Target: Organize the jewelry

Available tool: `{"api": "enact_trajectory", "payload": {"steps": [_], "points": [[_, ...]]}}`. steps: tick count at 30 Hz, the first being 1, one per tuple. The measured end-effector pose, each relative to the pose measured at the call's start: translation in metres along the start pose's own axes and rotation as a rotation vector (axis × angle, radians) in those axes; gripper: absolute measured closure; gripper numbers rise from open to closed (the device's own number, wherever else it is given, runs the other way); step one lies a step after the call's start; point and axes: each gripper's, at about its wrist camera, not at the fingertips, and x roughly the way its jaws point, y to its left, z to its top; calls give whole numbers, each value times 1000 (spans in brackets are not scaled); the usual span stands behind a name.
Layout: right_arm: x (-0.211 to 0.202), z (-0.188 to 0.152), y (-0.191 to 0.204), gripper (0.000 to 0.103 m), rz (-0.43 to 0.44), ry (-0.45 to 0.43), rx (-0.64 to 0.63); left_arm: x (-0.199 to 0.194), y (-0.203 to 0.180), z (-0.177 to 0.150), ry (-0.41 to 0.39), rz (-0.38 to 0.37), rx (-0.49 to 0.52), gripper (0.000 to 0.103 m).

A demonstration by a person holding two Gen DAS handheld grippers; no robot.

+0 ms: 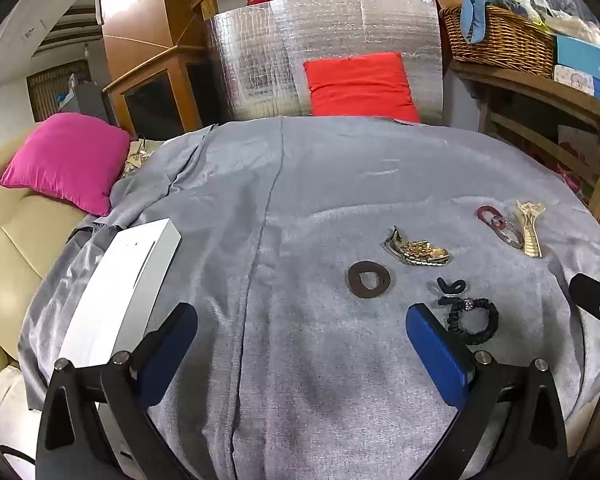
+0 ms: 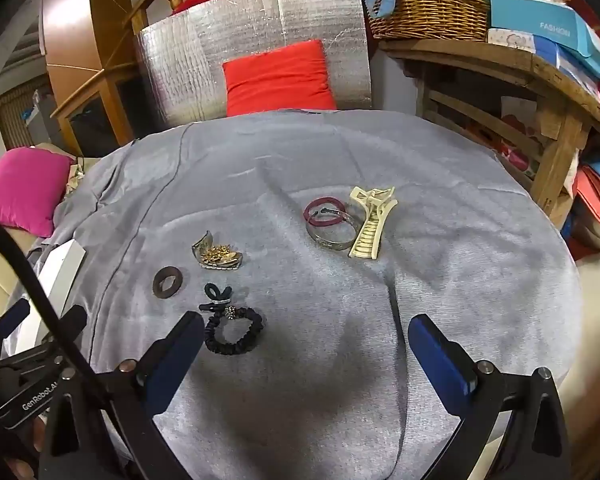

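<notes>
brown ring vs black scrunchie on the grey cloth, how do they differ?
The brown ring is flat, rigid-looking and smooth; the black scrunchie is puffy, ruffled fabric. The ring is plain, while the scrunchie carries a sparkly bead and a small bow. The ring looks smaller than the scrunchie. Both lie loose on the grey cloth, untouched by either claw.

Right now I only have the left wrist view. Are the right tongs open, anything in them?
Observer: The right tongs are open with nothing between them, only bare grey cloth below.
Operator: Closest item to them?
Observer: The black scrunchie, just beside one finger. I cannot tell if they touch.
Operator: The thing next to the cream clip looks like chain links here.
Observer: From the right wrist view it is a silver bangle overlapping a maroon ring, up against the cream claw clip.
</notes>
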Motion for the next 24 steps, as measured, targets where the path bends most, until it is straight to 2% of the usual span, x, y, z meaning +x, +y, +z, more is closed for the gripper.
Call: {"api": "enact_trajectory", "payload": {"steps": [24], "points": [[-1, 2, -4, 0, 8, -2, 11, 5, -4, 1, 17, -2, 10, 0]]}}
